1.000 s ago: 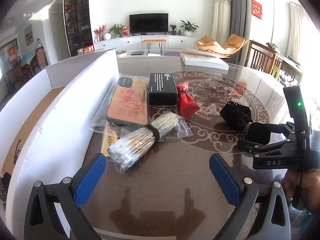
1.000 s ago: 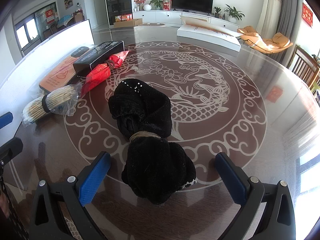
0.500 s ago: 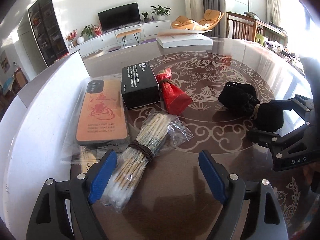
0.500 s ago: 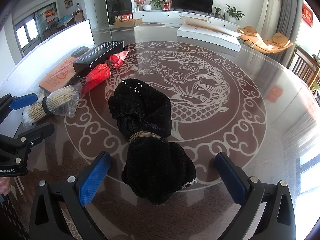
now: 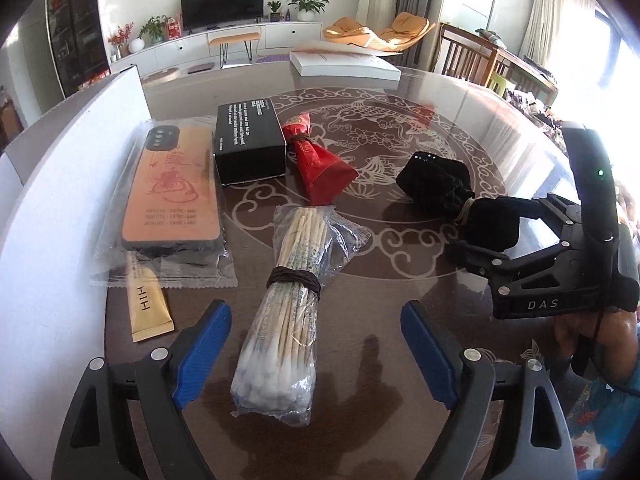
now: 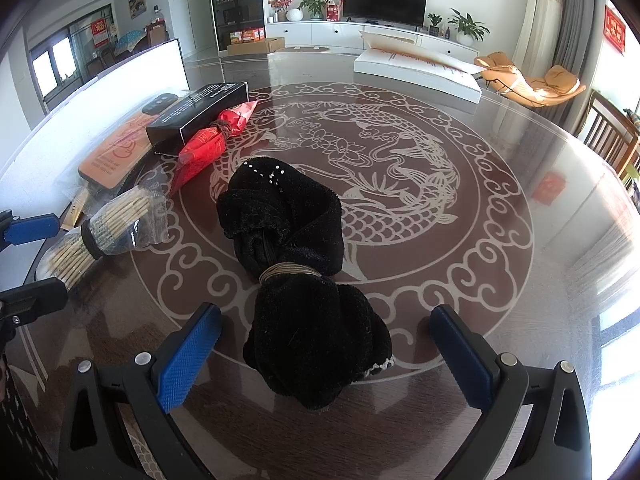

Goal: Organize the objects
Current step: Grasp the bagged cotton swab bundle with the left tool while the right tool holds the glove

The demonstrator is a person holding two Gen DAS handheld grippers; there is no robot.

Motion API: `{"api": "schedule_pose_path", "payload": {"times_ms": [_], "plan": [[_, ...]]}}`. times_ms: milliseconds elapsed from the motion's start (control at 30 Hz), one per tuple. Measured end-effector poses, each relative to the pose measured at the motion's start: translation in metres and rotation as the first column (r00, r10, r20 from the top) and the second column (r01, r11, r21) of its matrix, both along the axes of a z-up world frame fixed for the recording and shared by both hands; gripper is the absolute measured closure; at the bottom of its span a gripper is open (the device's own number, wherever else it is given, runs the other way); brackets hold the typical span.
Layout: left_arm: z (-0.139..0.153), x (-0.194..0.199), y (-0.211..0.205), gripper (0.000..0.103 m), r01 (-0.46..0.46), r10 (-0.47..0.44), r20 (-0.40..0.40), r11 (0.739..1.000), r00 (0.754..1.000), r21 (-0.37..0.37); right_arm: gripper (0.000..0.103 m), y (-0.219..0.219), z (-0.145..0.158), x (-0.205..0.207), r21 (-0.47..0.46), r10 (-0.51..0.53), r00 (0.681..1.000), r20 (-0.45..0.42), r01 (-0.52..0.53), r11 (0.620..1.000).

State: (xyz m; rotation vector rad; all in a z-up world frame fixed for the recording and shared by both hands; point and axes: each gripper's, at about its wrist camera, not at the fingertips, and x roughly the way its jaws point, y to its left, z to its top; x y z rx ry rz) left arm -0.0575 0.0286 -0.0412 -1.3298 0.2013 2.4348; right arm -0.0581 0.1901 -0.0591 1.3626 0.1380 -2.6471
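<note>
A tied bag of cotton swabs [image 5: 286, 312] lies on the round table, its white end between the open fingers of my left gripper [image 5: 316, 354]. It also shows at the left of the right wrist view [image 6: 100, 236]. A black cloth bundle tied with cord [image 6: 296, 280] lies between the open fingers of my right gripper [image 6: 326, 354]; it also shows in the left wrist view [image 5: 444, 192]. Behind lie an orange phone case in plastic [image 5: 172, 188], a black box [image 5: 248, 142] and a red tied pouch [image 5: 320, 164]. Neither gripper holds anything.
A white cardboard box wall [image 5: 68, 184] runs along the table's left side. A gold sachet [image 5: 146, 308] lies under the phone case. A flat white box [image 6: 416, 70] sits at the far edge. Chairs stand beyond the table at right.
My left gripper has moved forward and right; the cotton swab bag now lies between its fingers. The right gripper and the black bundle have not moved.
</note>
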Motion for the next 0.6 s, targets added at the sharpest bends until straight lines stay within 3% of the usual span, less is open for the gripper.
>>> {"api": "schedule_pose_path", "payload": {"times_ms": [33, 67, 233, 333, 467, 500, 533, 600], "plan": [[-0.005, -0.001, 0.005, 0.058, -0.005, 0.005, 0.009, 0.999, 1.000, -0.035, 0.000, 0.000, 0.000, 0.000, 0.000, 0.000, 1.000, 0.000, 0.000, 1.000], [-0.010, 0.000, 0.008, 0.070, -0.011, 0.013, 0.022, 0.998, 1.000, -0.057, 0.000, 0.000, 0.000, 0.000, -0.001, 0.000, 1.000, 0.000, 0.000, 1.000], [-0.009, 0.018, -0.013, 0.073, -0.117, 0.116, 0.024, 0.991, 0.993, 0.069, 0.000, 0.001, 0.001, 0.000, -0.009, 0.003, 1.000, -0.001, -0.003, 1.000], [0.002, 0.028, -0.029, 0.073, -0.157, 0.158, 0.004, 0.975, 0.987, 0.161, 0.000, -0.003, 0.009, -0.009, -0.067, 0.088, 0.994, 0.059, -0.084, 0.994], [0.014, 0.039, -0.031, 0.073, -0.146, 0.158, -0.041, 0.967, 0.987, 0.209, 0.002, -0.028, 0.032, -0.026, 0.016, 0.150, 0.988, 0.042, -0.151, 0.988], [0.017, 0.042, -0.034, 0.073, -0.147, 0.160, -0.044, 0.964, 0.986, 0.223, 0.018, -0.033, 0.031, -0.032, 0.034, 0.158, 0.986, 0.060, -0.161, 0.986], [0.022, 0.045, -0.036, 0.073, -0.149, 0.165, -0.049, 0.959, 0.985, 0.243, 0.047, -0.037, 0.028, -0.037, 0.046, 0.164, 0.982, 0.090, -0.169, 0.985], [0.032, 0.056, -0.044, 0.073, -0.158, 0.182, -0.064, 0.948, 0.981, 0.278, 0.063, -0.038, 0.017, -0.042, 0.065, 0.147, 0.977, 0.156, -0.158, 0.985]]}}
